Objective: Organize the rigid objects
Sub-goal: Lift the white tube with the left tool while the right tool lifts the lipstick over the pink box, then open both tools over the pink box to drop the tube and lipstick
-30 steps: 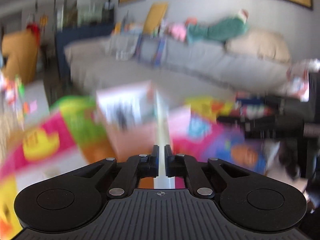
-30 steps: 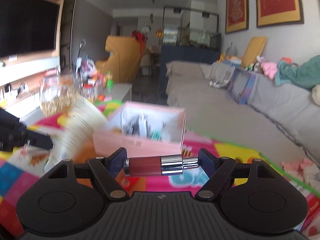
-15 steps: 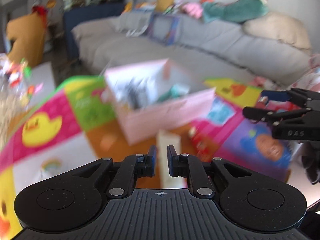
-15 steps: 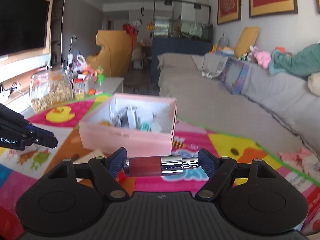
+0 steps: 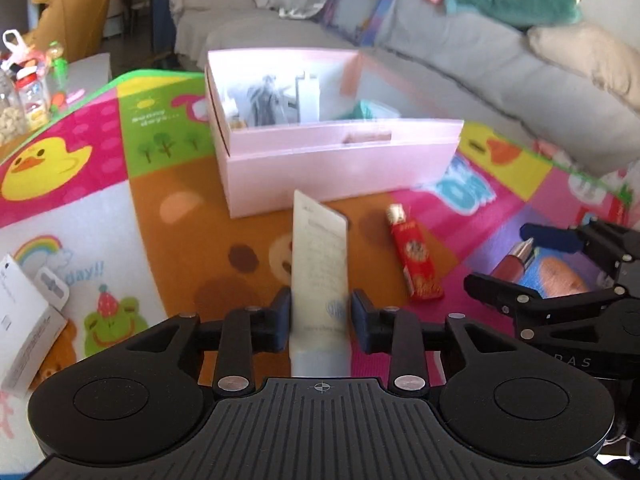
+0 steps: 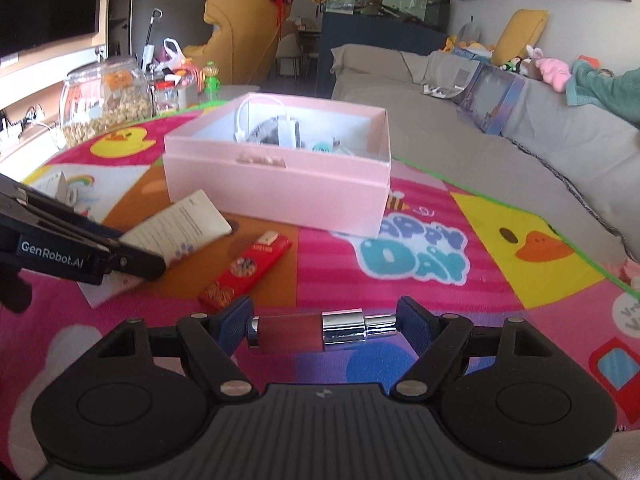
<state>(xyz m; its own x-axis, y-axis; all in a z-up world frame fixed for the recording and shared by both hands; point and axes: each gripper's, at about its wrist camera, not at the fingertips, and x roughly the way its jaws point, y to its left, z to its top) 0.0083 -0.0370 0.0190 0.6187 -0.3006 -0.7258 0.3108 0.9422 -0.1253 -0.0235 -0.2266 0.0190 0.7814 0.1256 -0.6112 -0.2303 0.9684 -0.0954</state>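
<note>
A pink open box (image 5: 336,152) with several small items inside sits on the colourful play mat; it also shows in the right wrist view (image 6: 280,176). My left gripper (image 5: 320,316) has its fingers around a white tube (image 5: 320,264) that lies on the mat just in front of the box; the tube also shows in the right wrist view (image 6: 180,228). My right gripper (image 6: 324,326) is shut on a red and silver lipstick (image 6: 316,330), held crosswise above the mat. A red packet (image 5: 416,256) lies between the two grippers.
A white carton (image 5: 24,320) lies at the mat's left edge. A glass jar of snacks (image 6: 104,100) and small bottles stand beyond the mat on the left. A grey sofa (image 6: 500,132) runs behind the mat.
My left gripper has dropped towards the mat and its jaws have spread from nearly shut to either side of the white tube. My right gripper has come nearer the box, still holding the lipstick.
</note>
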